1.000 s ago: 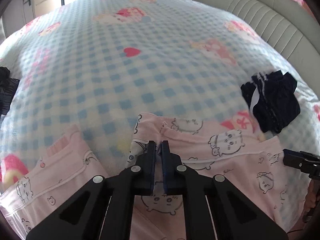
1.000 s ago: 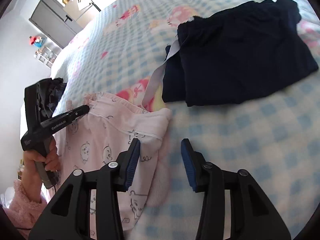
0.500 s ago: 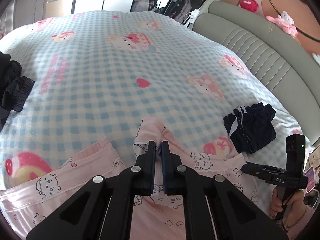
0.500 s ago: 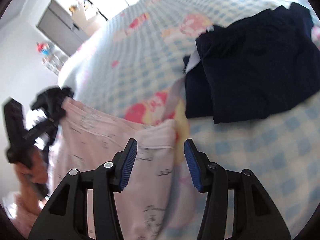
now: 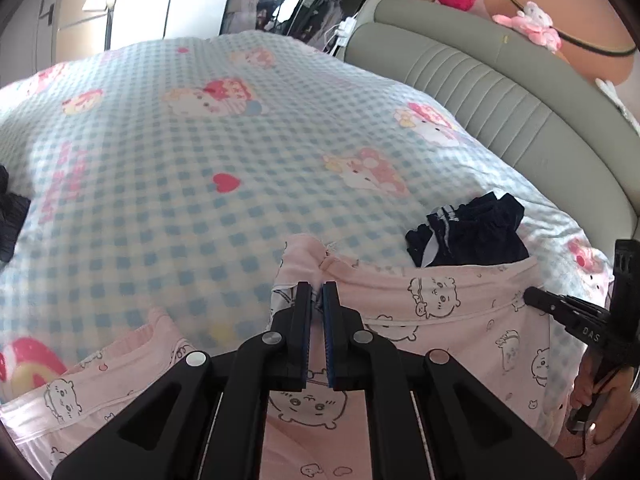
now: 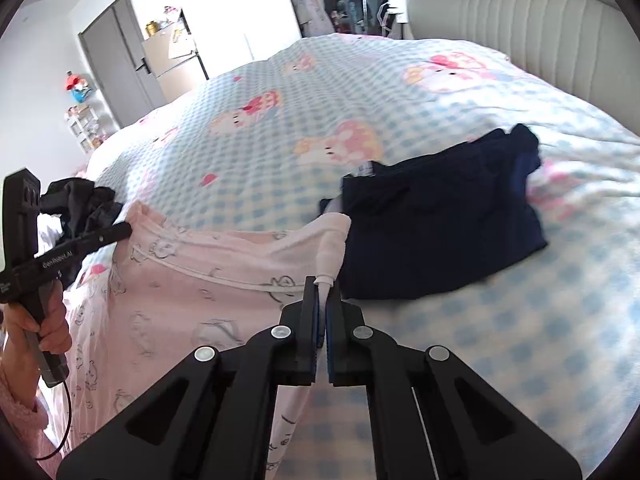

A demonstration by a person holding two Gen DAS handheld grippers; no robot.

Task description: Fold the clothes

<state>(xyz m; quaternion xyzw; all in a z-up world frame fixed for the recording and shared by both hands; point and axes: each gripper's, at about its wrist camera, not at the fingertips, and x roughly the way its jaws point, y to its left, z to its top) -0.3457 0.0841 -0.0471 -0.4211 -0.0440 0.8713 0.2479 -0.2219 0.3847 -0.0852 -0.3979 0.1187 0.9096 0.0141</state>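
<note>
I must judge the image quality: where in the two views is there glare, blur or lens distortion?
Left wrist view: fisheye bends the headboard into an arc; the checked blanket looks soft, while the left gripper on the pink garment stays sharp. Right wrist view: the window is blown out white; the right gripper is sharp.

- The pink cartoon-print cotton garment hangs over the near edge of the blue-and-white checked blanket, pinched between left gripper and right gripper.
- The folded navy garment lies on the blanket just behind it, rightward.
- The grey padded headboard borders the bed's right side.
- A crumpled black garment lies far left.
</note>
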